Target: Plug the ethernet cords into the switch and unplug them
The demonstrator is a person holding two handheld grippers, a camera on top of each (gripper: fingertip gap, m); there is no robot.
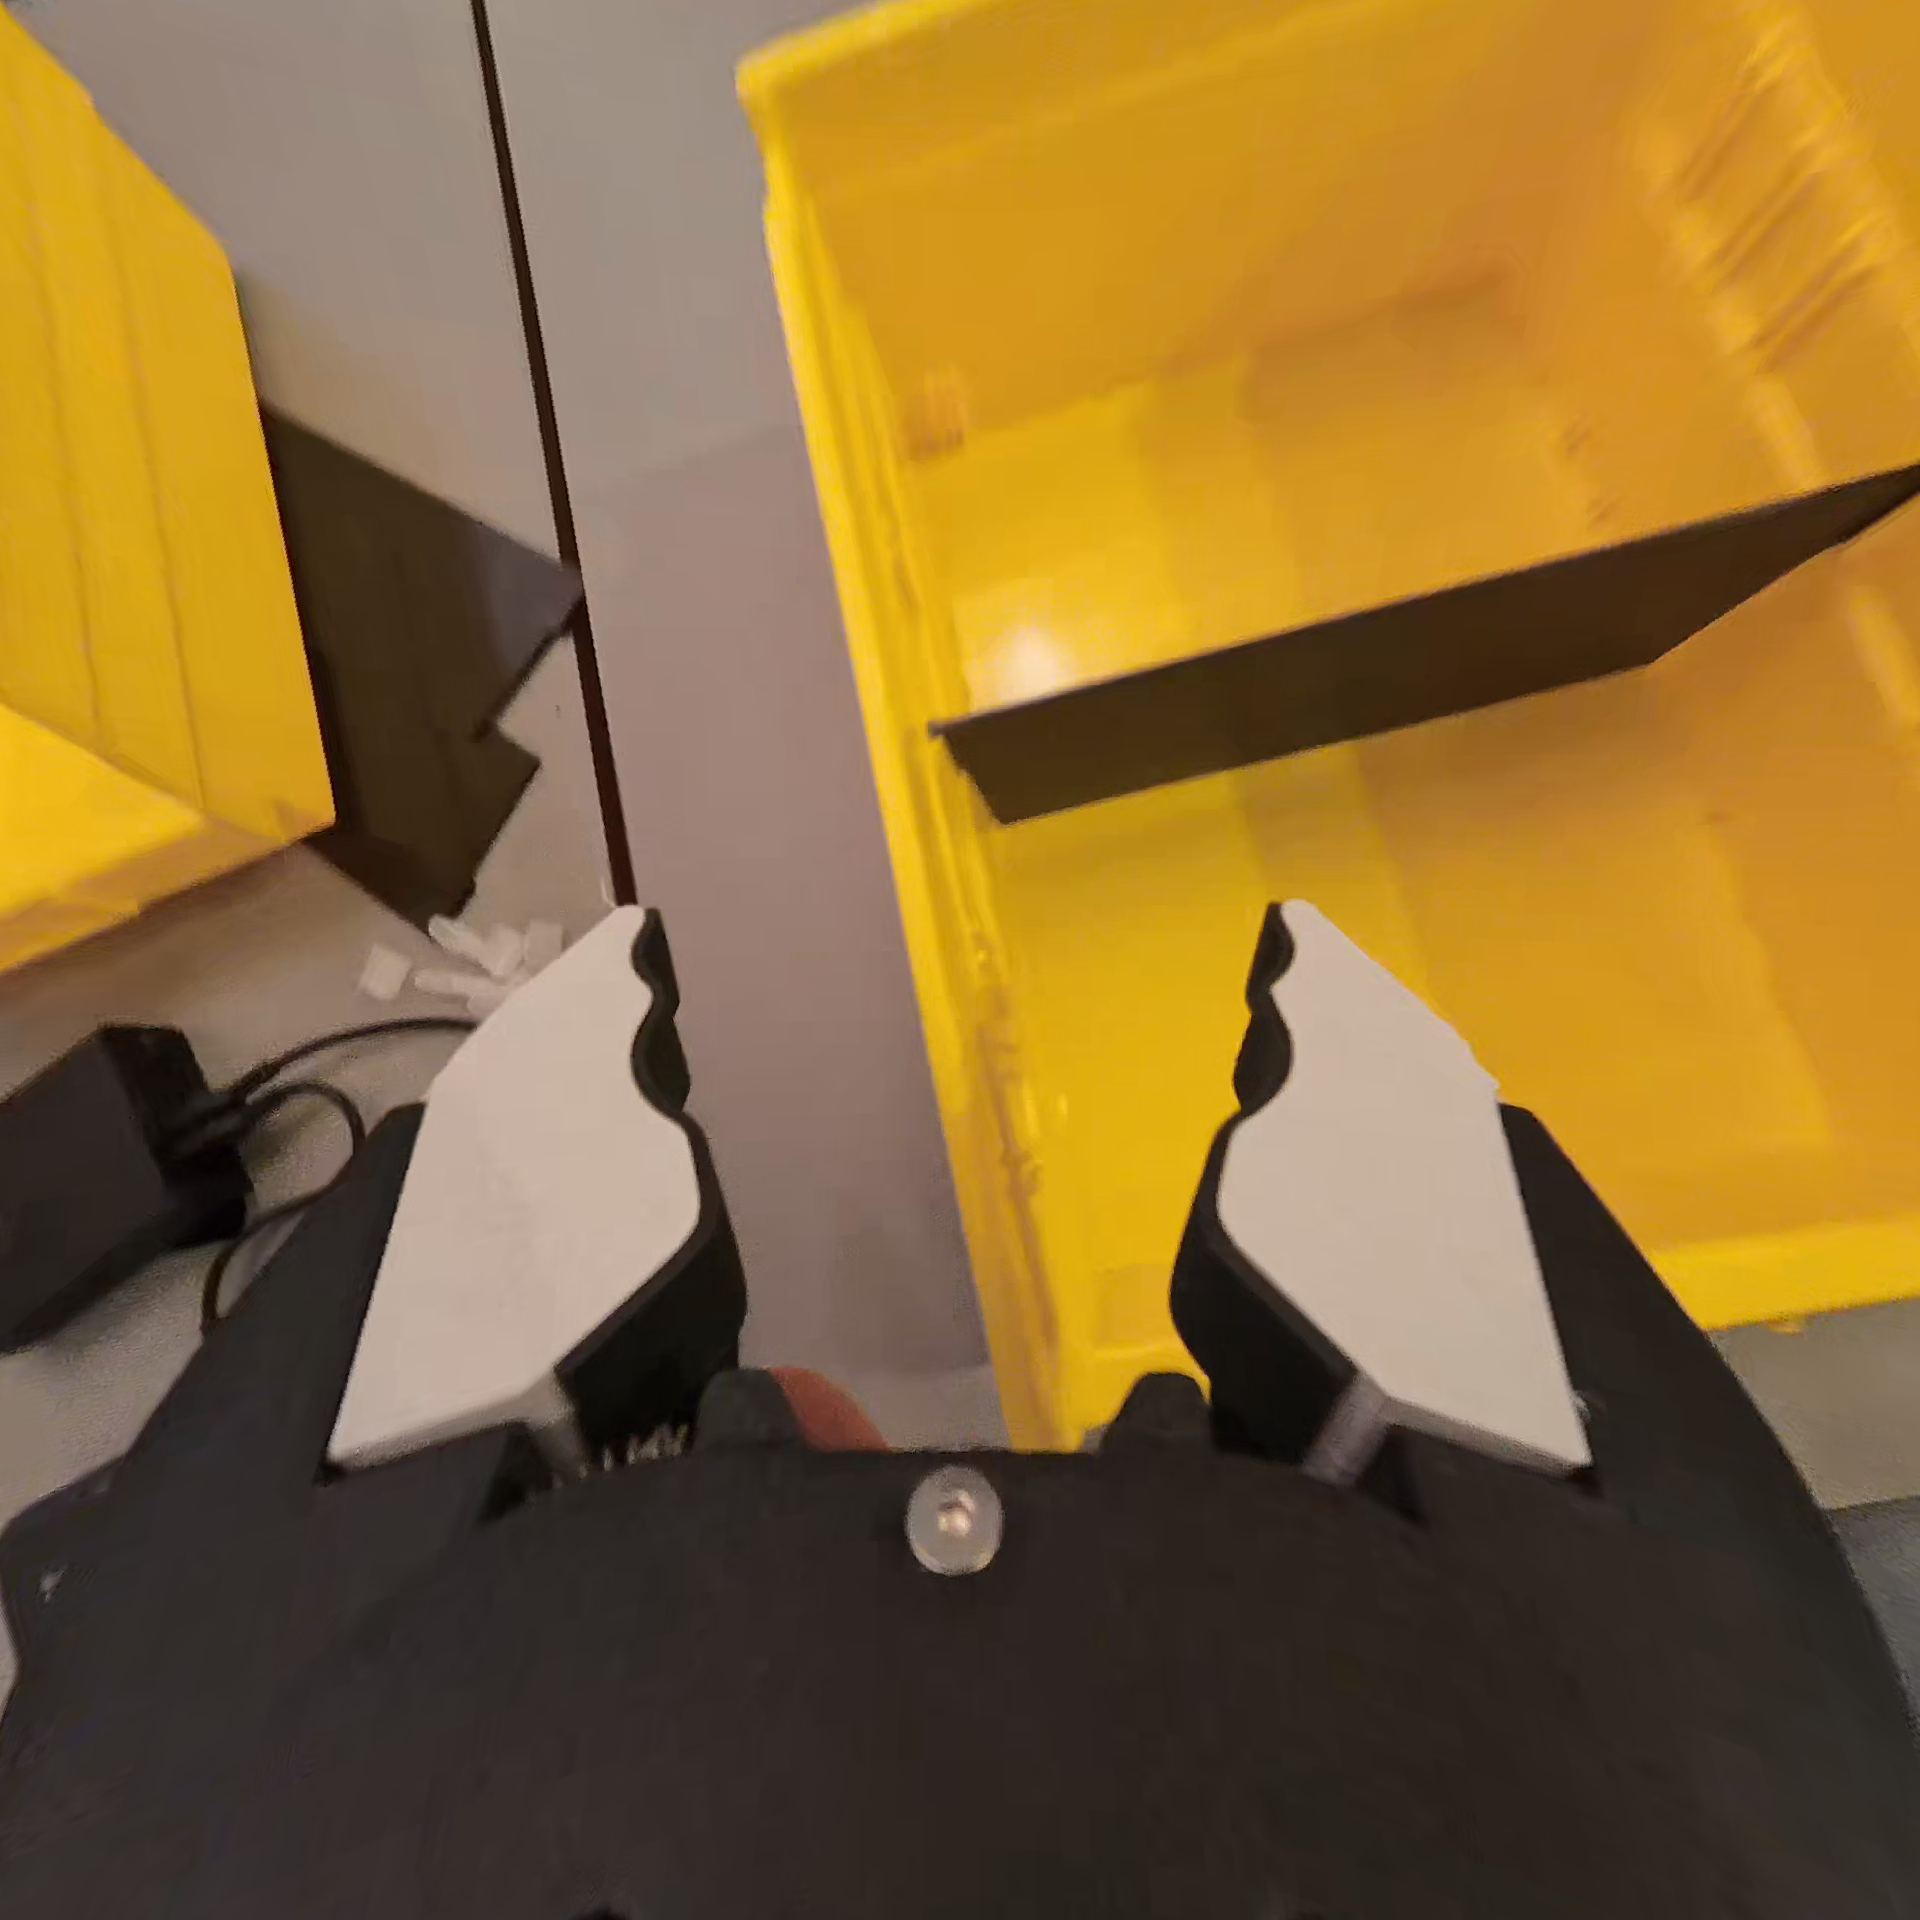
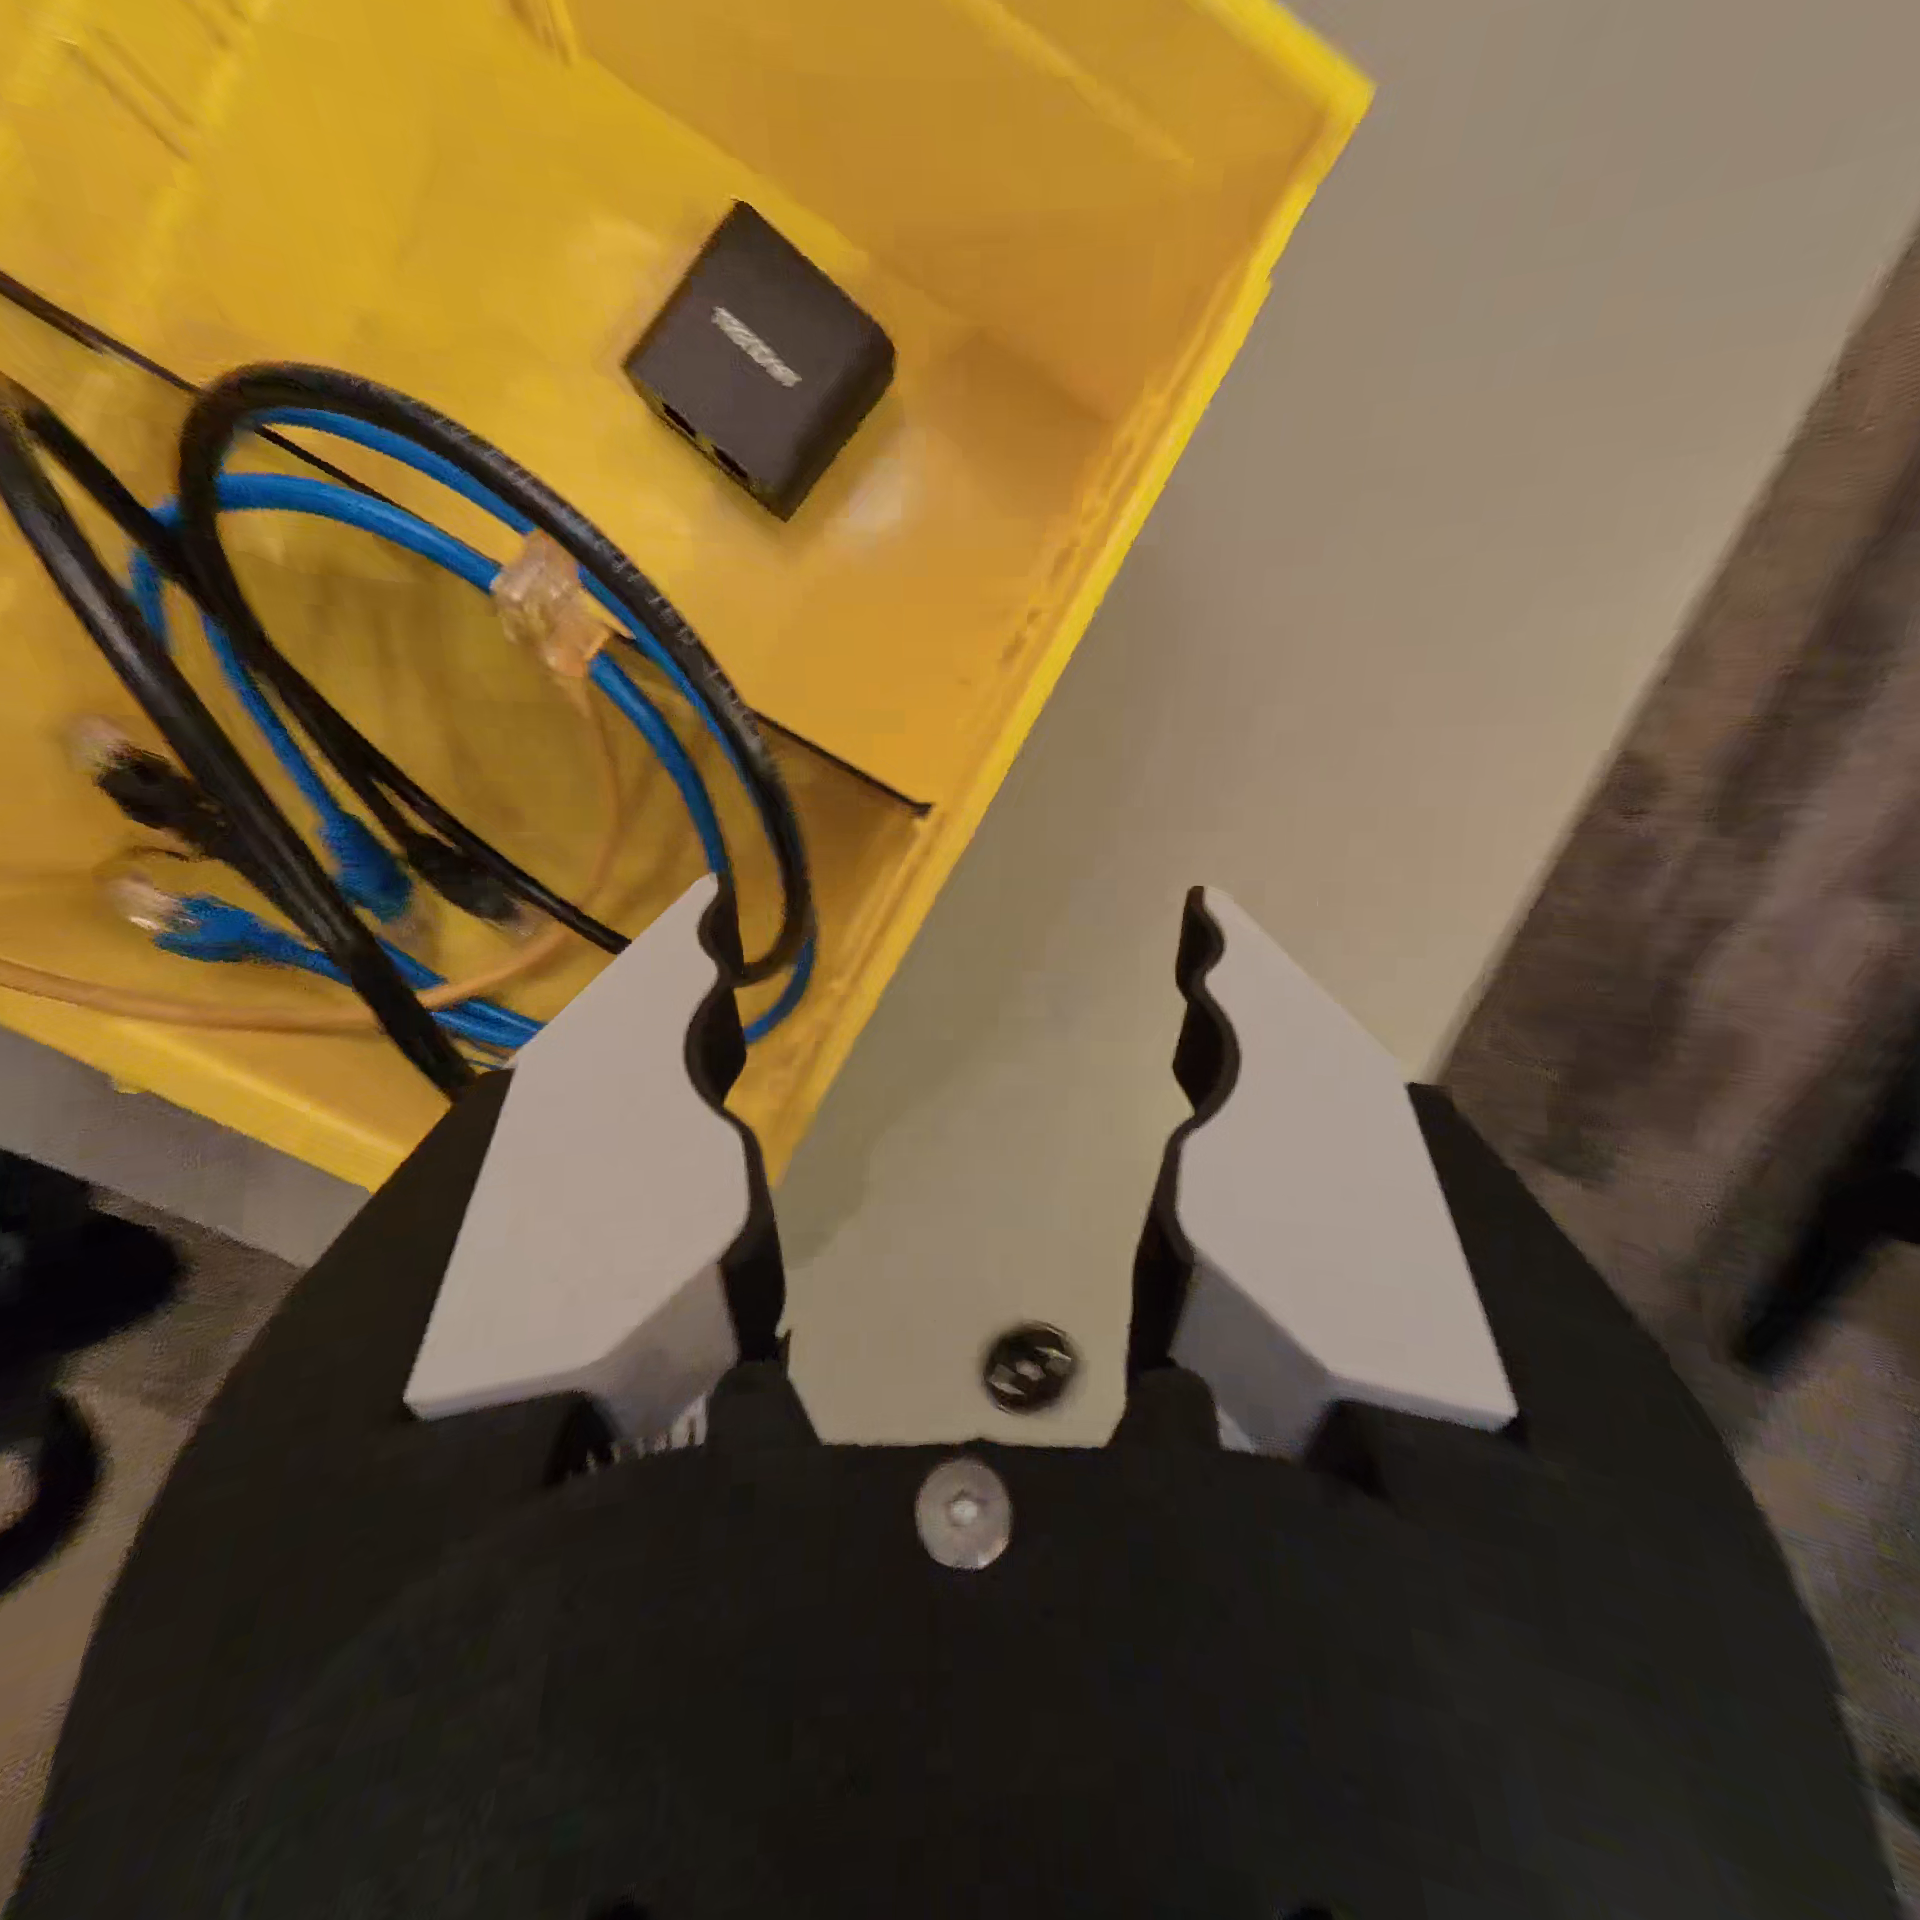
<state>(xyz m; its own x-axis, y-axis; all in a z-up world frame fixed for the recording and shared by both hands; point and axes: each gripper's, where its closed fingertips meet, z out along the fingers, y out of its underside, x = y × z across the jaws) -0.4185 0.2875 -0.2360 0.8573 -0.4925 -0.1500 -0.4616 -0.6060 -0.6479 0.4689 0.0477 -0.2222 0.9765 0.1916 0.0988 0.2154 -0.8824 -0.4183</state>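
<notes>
From my right wrist view, the switch (image 2: 761, 358) is a small black box lying on the floor of a yellow bin (image 2: 1174, 499), in the compartment beyond a thin black divider (image 2: 852, 774). I count two ports on the face turned toward me, and nothing is plugged into them. The ethernet cords lie coiled in the nearer compartment: I make out one black cord (image 2: 644, 592), one blue cord (image 2: 665, 707) and one tan cord (image 2: 208, 1013), overlapping in loops. One clear plug (image 2: 545, 608) rests on top of the blue loop; at the left are more plug ends, too blurred to count surely. My right claw (image 2: 951, 899) is spread wide and holds nothing, its left finger over the bin's near corner, its right finger over bare pale tabletop (image 2: 1403, 623).

In my left wrist view, the left claw (image 1: 961, 920) is likewise spread wide and holds nothing, over the near edge of a second yellow bin (image 1: 831, 312) with one black divider (image 1: 1351, 665) and two bare compartments. Left of it stands a third yellow bin (image 1: 125, 520), with a black power adapter (image 1: 83, 1174) and its thin cable on the tabletop nearby.
</notes>
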